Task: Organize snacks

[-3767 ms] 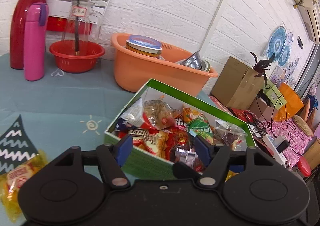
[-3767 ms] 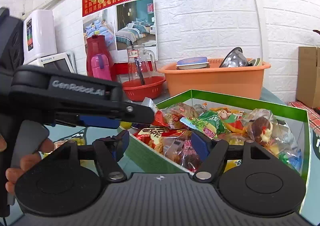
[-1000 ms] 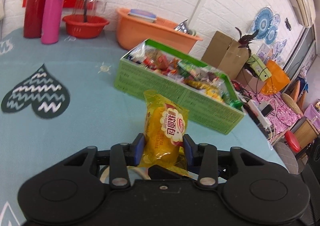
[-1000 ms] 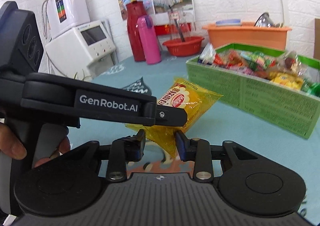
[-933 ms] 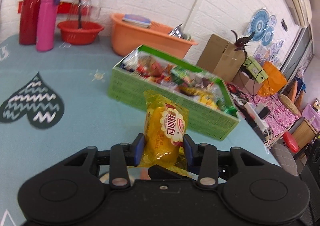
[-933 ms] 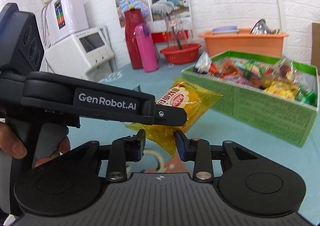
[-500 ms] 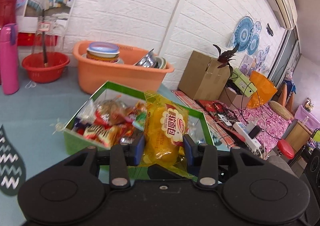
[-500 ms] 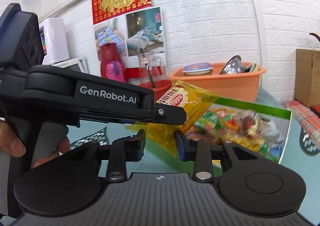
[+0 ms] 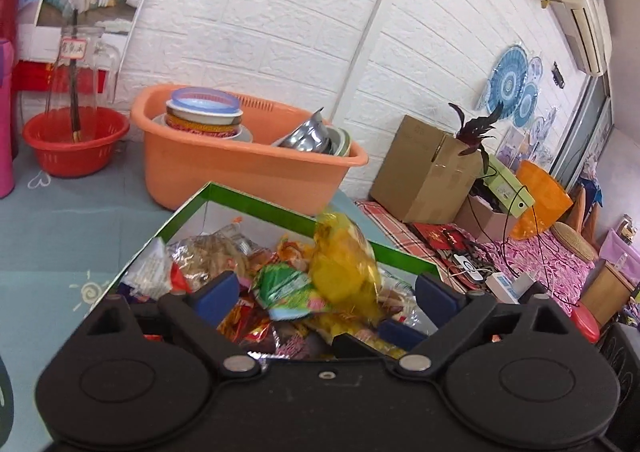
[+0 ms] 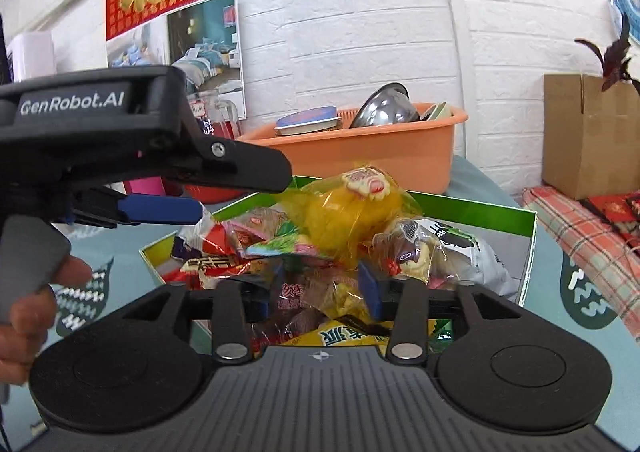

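Hand-held gripper [image 9: 326,298] hides blurred packet [image 9: 344,268]

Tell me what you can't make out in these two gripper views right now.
- Yellow snack packet: motion-blurred in the left wrist view, so its label is unreadable and it is unclear whether it rests on the pile.
- Green box: its near wall is hidden behind the right gripper body in the right wrist view.
- Glass jar: the label writing is too small.
- Pink bottle: cut off by the left edge.
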A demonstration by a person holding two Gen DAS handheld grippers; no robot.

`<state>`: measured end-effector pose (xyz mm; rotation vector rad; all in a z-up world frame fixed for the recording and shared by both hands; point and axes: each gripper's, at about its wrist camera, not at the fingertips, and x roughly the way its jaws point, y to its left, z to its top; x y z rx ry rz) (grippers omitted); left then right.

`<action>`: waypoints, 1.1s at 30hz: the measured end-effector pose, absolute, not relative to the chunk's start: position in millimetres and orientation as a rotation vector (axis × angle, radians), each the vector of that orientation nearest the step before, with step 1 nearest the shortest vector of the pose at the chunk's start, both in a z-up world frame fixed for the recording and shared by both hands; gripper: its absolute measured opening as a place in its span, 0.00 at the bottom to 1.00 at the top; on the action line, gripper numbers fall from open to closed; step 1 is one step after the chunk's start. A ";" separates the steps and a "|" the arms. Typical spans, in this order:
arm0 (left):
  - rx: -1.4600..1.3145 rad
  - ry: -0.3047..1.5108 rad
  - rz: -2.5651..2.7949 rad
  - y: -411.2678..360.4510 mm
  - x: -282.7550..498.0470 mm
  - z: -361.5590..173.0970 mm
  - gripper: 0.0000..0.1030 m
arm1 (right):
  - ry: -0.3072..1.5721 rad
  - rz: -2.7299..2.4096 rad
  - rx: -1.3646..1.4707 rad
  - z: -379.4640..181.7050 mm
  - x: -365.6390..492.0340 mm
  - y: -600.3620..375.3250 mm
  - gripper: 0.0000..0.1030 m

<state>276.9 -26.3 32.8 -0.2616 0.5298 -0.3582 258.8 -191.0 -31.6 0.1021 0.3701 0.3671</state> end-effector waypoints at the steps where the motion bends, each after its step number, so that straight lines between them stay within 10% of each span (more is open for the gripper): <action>1: -0.263 0.531 -0.355 -24.2 274.4 33.4 1.00 | 0.360 0.362 0.097 -29.5 254.9 -189.7 1.00; 19: -0.076 0.449 -0.183 -13.0 133.1 83.9 1.00 | 0.338 0.257 0.054 45.3 126.3 -203.0 1.00; 33: -0.068 0.515 -0.112 -19.1 64.2 36.1 1.00 | 0.475 0.153 0.026 -7.0 90.2 -206.7 1.00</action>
